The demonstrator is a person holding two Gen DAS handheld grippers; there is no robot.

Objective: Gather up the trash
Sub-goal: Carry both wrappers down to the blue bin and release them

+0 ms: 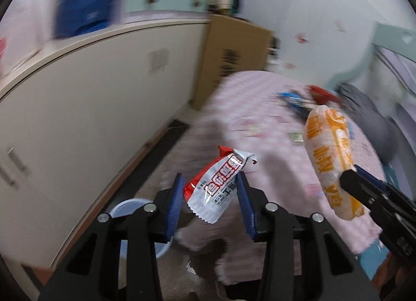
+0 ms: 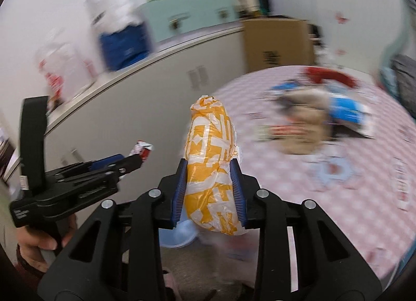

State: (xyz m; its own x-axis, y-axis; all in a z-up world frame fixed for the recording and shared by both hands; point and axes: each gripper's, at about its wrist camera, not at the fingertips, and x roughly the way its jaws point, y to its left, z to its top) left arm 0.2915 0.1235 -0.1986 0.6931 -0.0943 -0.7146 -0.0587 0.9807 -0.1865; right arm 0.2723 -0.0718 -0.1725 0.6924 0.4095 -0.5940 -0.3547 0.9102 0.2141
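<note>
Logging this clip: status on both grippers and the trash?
Left gripper shut on red-and-white wrapper. Right gripper shut on orange-and-white bag. More litter on bed. Nothing in the way.

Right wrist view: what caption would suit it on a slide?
Right claw clamps an orange-and-white plastic bag above a pink checked bed.

A bed (image 2: 338,197) under a pink checked cover (image 1: 260,98) carries a blurred heap of litter near its far side: a red wrapper (image 2: 330,74), a blue packet (image 2: 345,111) and a tan crumpled piece (image 2: 304,119). On the floor (image 1: 176,272) beside the bed stands a pale blue bin (image 1: 127,207).
</note>
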